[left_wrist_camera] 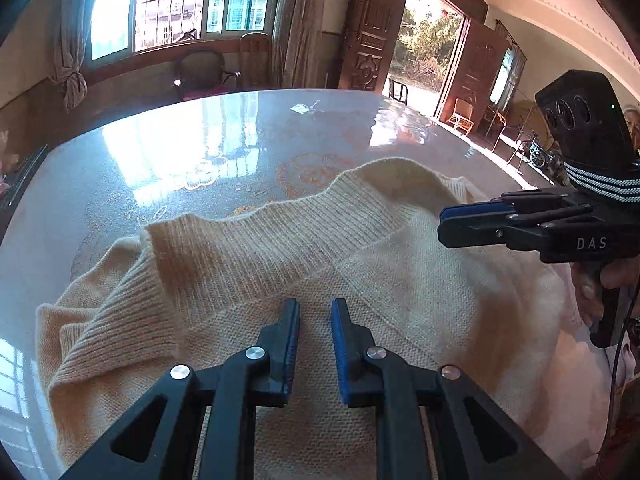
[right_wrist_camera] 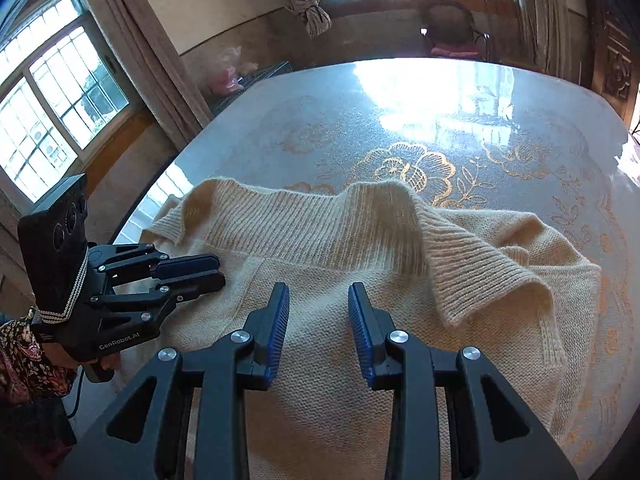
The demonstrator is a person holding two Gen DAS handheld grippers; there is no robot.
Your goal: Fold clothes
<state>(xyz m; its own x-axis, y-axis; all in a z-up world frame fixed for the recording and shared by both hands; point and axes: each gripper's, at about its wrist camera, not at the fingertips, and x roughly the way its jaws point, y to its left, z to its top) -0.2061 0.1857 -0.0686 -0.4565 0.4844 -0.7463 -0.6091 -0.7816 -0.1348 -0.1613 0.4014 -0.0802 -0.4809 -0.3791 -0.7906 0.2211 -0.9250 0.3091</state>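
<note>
Overhead, both grippers angled down above sweater (left_wrist_camera: 280,248), jaws empty.

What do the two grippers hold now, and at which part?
Nothing. The left gripper and right gripper hang above the sweater, jaws apart, no cloth between them.

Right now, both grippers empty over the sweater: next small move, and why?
Probably lower the right gripper onto the ribbed flap that lies bunched on the sweater and pinch it; neither it nor the left gripper holds cloth, and the fold looks uneven.
</note>
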